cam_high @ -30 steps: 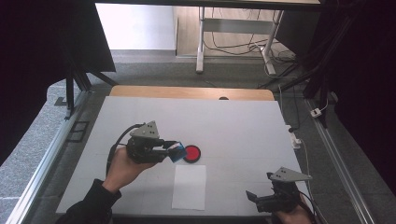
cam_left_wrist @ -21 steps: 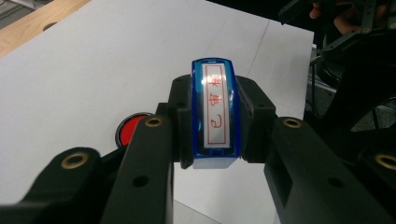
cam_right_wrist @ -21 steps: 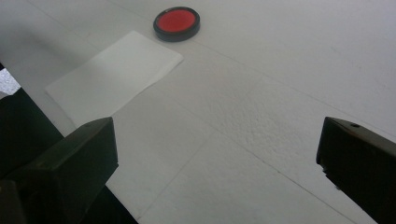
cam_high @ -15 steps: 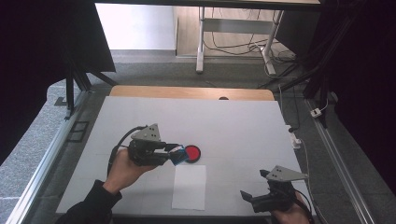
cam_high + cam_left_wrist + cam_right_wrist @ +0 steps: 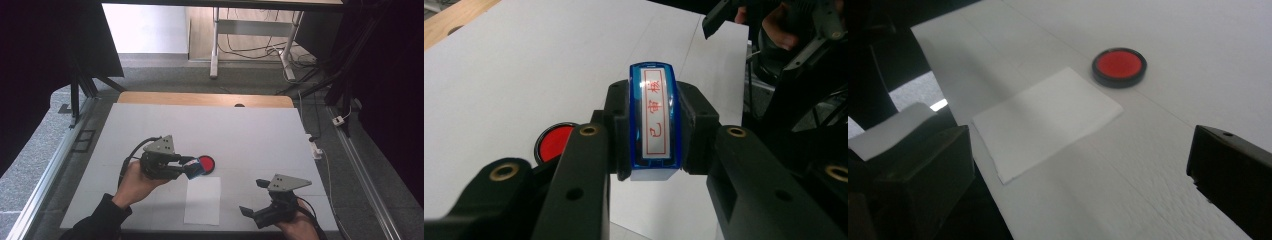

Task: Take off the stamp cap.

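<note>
Stamp clamped between the two black jaws of the left gripper, blue-edged with a white label and red characters facing the left gripper view's camera, held above the white table. Left hand wrapped around the gripper body, grey three-cornered plate on top, cable looping off to the left. Round black ink pad with a red face flat on the table, just beside the stamp's far end in the high view, and below-left of the held stamp in the left gripper view. White sheet of paper lying flat near the table's front edge, just in front of the ink pad and apart from it; same pair seen in the right gripper view, paper nearer, pad beyond its far corner. Right gripper low at the front right of the table, right of the paper, jaws spread wide with nothing between them, touching nothing. Wooden strip along the table's far edge.
</note>
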Tool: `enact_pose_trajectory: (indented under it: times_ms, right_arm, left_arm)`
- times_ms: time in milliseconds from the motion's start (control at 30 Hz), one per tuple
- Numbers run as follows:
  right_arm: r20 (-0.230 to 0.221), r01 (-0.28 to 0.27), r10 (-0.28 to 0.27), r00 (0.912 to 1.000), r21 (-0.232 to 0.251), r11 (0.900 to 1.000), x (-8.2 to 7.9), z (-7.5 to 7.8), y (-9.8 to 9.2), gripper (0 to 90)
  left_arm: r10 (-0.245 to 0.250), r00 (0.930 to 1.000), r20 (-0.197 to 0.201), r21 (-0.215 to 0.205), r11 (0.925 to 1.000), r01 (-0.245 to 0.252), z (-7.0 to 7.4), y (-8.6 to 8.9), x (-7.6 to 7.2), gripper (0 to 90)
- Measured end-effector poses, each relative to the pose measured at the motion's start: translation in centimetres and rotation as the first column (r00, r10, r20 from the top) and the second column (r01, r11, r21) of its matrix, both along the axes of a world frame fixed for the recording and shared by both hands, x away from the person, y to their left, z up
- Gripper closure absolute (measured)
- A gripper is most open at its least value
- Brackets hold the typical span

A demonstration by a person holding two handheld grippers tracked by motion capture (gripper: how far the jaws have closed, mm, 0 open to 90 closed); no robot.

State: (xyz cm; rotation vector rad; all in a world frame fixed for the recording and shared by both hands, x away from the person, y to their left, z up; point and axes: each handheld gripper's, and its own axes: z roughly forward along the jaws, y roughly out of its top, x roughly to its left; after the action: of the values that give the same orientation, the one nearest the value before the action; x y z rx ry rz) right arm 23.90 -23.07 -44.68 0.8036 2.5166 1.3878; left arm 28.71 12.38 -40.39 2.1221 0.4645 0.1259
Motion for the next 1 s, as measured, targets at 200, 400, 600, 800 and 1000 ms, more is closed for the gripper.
enact_pose_trajectory:
  times_ms: [200, 400, 600, 800, 1000]
  right_arm:
    - [-0.030, -0.053, 0.055, 0.9981, 0.038, 0.998, 0.8, 0.1, 1.8, 0.0]
    - [-0.024, -0.083, 0.083, 0.9963, 0.014, 0.996, 1.5, 0.1, 3.5, 0.0]
    - [-0.020, -0.108, 0.108, 0.9940, -0.015, 0.994, 1.8, -0.1, 4.9, 0.0]
    - [-0.036, -0.153, 0.153, 0.9876, -0.013, 0.988, 2.2, -0.2, 6.2, 0.0]
    - [-0.053, -0.198, 0.197, 0.9789, 0.001, 0.980, 3.0, -0.2, 7.3, 0.0]
  left_arm:
    - [-0.020, 0.9996, -0.020, 0.003, 0.9998, 0.020, -0.2, -0.3, 0.1, 69.6]
    - [-0.029, 0.9973, -0.068, 0.012, 0.9995, 0.030, -0.1, -0.5, 0.1, 69.6]
    - [-0.057, 0.9969, -0.055, 0.016, 0.9982, 0.058, -0.2, -0.5, 0.0, 69.6]
    - [-0.088, 0.9955, -0.037, 0.011, 0.9960, 0.088, -0.2, -0.5, -0.1, 69.6]
    - [-0.122, 0.9917, -0.040, -0.009, 0.9925, 0.122, -0.2, -0.5, -0.1, 69.6]
